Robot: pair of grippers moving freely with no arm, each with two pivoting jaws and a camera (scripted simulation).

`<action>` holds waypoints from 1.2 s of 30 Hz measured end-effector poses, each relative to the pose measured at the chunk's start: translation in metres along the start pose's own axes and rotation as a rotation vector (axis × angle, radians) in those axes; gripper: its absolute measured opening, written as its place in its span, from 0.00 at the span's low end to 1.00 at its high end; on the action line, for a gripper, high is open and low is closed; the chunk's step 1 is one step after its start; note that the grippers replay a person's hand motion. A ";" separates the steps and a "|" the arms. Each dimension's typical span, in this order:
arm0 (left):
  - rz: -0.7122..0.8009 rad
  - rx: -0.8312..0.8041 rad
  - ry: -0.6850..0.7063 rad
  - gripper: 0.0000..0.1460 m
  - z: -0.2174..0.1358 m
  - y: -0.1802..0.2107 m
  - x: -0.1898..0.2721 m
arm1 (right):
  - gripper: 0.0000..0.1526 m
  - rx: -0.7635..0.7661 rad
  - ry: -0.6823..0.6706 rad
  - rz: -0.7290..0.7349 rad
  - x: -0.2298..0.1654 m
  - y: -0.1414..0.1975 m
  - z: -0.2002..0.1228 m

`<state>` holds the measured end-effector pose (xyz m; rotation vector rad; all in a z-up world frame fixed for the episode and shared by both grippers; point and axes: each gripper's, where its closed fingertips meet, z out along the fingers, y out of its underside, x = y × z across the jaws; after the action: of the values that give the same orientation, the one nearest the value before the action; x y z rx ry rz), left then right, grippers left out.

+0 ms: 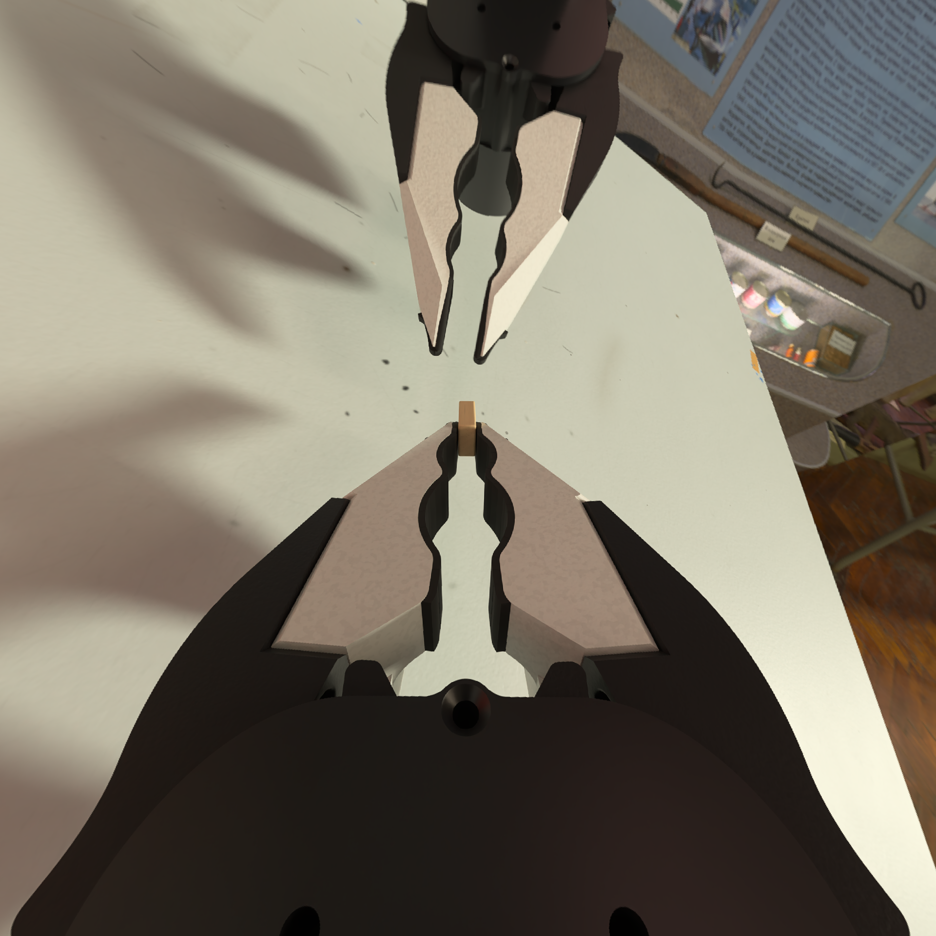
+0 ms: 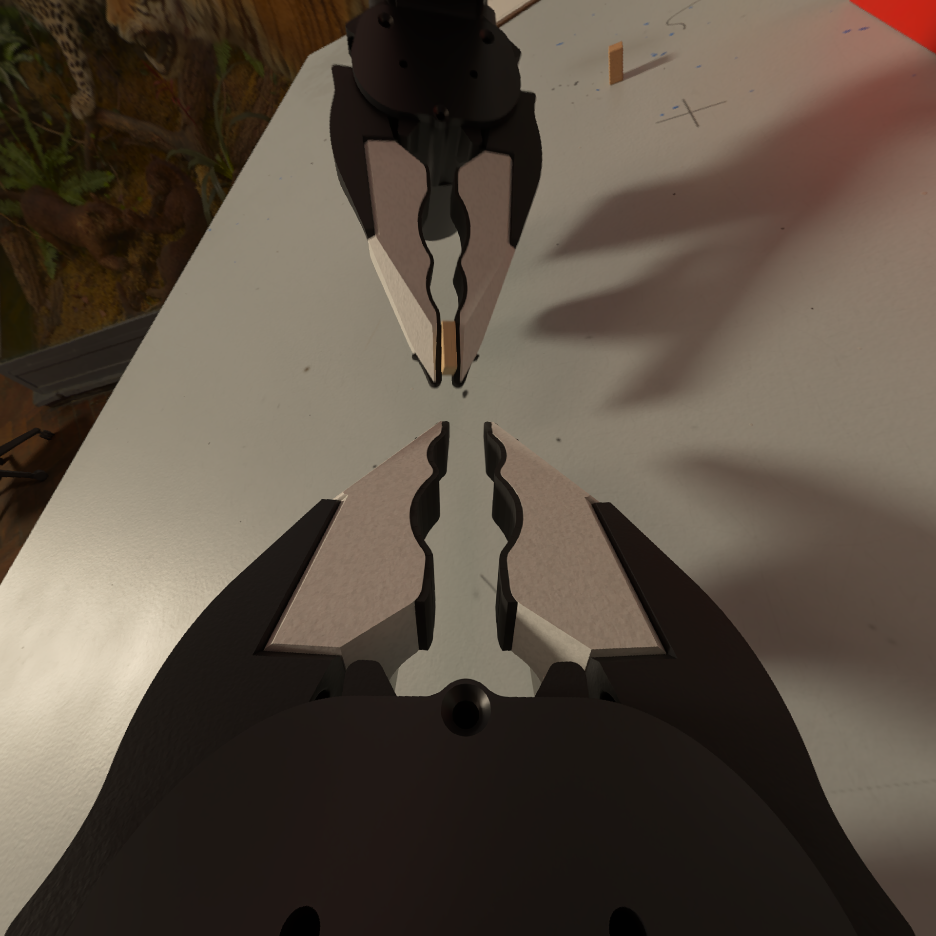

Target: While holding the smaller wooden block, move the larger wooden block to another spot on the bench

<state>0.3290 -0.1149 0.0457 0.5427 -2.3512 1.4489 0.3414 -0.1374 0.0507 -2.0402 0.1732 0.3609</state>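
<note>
My left gripper (image 1: 466, 428) is shut on a small tan wooden block (image 1: 466, 413) that sticks out a little past its fingertips, low over the pale bench (image 1: 202, 354). My right gripper (image 1: 457, 356) faces it tip to tip, a short gap away, open and empty. In the right wrist view my right gripper (image 2: 466, 425) is open, and the left gripper (image 2: 448, 380) opposite it holds the small block (image 2: 448, 352). A second wooden block (image 2: 615, 62) stands upright, far off at the back right of the bench (image 2: 253, 354).
The bench edge (image 1: 759, 456) runs down the right of the left wrist view, with a shelf of cans (image 1: 770, 304) and wall posters (image 1: 835, 101) beyond. In the right wrist view the edge (image 2: 177, 329) is on the left. A pencilled cross (image 2: 691, 112) lies near the standing block.
</note>
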 end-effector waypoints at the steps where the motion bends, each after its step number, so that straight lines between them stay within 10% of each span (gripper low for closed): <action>1: 0.001 0.015 -0.011 0.04 -0.003 -0.001 -0.001 | 0.10 -0.004 0.008 0.001 0.001 0.001 0.000; 10: -0.008 0.554 -0.193 0.03 -0.135 -0.057 -0.015 | 0.16 -0.008 0.033 -0.012 0.003 -0.001 0.005; 22: 0.066 0.586 -0.977 0.03 -0.264 -0.030 -0.022 | 0.27 0.128 0.040 -0.140 -0.011 -0.069 0.046; 27: 0.099 0.770 -1.102 0.03 -0.292 -0.019 -0.022 | 0.25 0.294 0.099 -0.119 -0.002 -0.150 0.105; 36: 0.116 0.878 -1.201 0.03 -0.323 0.013 -0.012 | 0.30 -0.121 0.314 -0.166 0.082 -0.164 0.255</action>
<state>0.3575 0.1830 0.1691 1.9657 -2.2461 2.7203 0.4174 0.1668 0.0486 -2.2049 0.1756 -0.0559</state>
